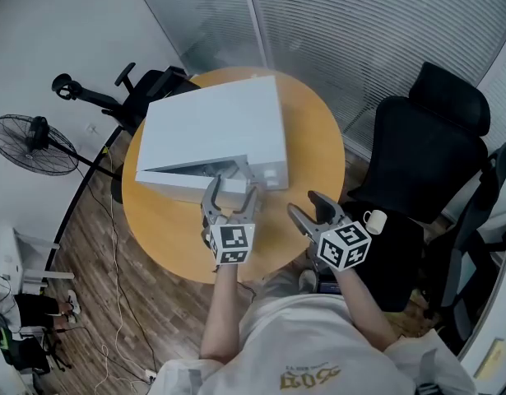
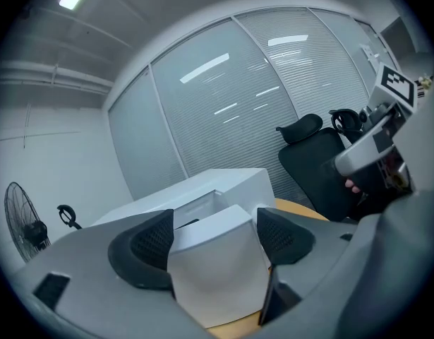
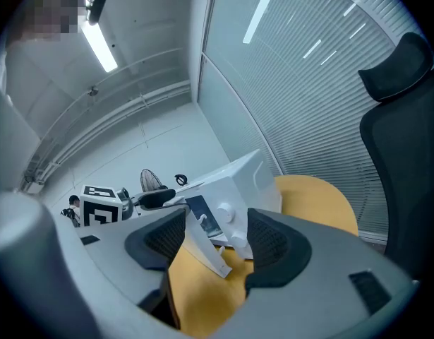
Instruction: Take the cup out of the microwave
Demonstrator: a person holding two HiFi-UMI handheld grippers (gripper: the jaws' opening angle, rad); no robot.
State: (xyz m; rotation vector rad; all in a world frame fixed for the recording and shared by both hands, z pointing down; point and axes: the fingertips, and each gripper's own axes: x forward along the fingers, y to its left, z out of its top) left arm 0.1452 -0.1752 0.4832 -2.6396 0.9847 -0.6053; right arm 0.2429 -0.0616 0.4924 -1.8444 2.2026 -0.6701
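Round wooden surface (image 1: 318,138), white microwave (image 1: 220,130) on top, and the cup (image 3: 197,217) looks to be that small pale shape in the dark cavity, glimpsed past the part-open door (image 2: 220,274); I can't be sure of it. Left hand-held gripper (image 1: 231,194) is pinching the door's free edge. Right hand-held gripper (image 1: 303,202) hangs just right of it, jaws spread, nothing between them. The opening lies far and slightly left of it, so that's the nearer, free one for the reach. Another white mug (image 1: 373,220) sits on the black chair (image 1: 401,253), right.
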